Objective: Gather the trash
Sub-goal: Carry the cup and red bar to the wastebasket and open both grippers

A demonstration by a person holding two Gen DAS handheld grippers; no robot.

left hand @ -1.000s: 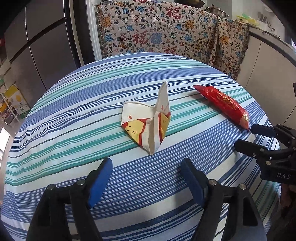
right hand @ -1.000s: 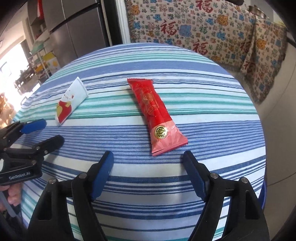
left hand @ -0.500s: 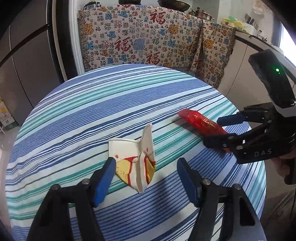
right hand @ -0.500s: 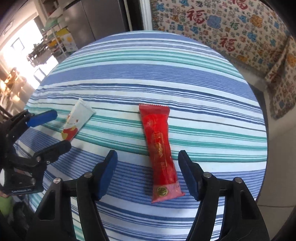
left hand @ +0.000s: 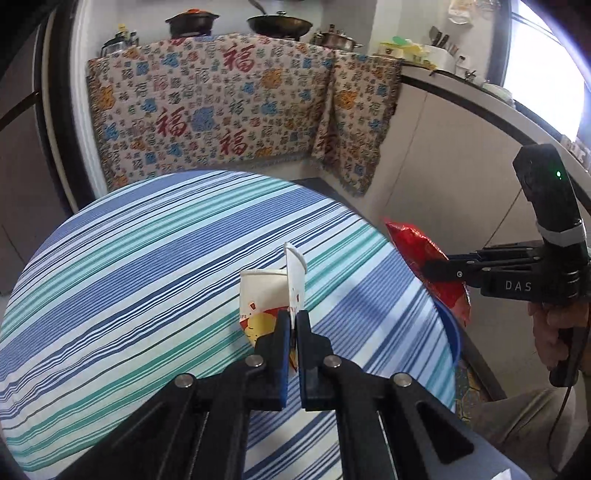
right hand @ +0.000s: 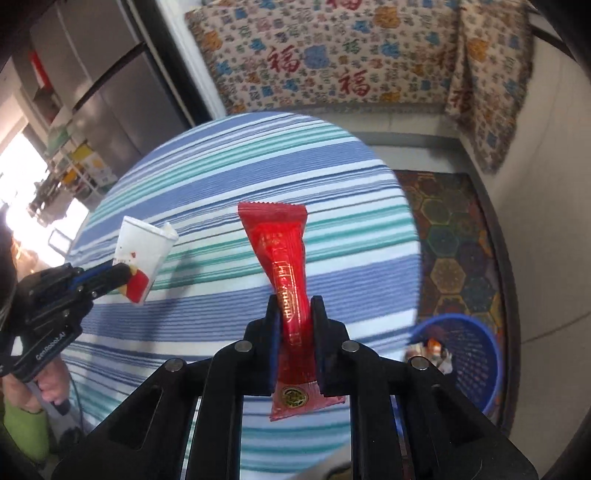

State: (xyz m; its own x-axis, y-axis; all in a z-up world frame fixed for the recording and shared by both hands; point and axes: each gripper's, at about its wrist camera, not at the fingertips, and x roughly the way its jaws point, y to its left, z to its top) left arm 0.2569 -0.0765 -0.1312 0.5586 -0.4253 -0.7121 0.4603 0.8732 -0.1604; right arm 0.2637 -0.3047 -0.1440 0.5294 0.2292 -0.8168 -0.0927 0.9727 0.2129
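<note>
Your crushed paper cup (left hand: 271,299) hangs clear above the striped tablecloth (left hand: 147,266), its folded flap pinched flat between the pads of your left gripper (left hand: 293,332), whose jaws have just closed on it. The red snack wrapper (right hand: 286,284) (long, sealed at both ends) is lifted too, squeezed at its waist by your right gripper (right hand: 295,328), jaws likewise just closed. A blue basket (right hand: 476,354) sits on the floor beside the table.

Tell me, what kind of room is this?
Probably a home kitchen or dining corner. Pots and a pan sit on a counter, a tall fridge stands nearby, and a round table with a striped cloth fills the middle.
</note>
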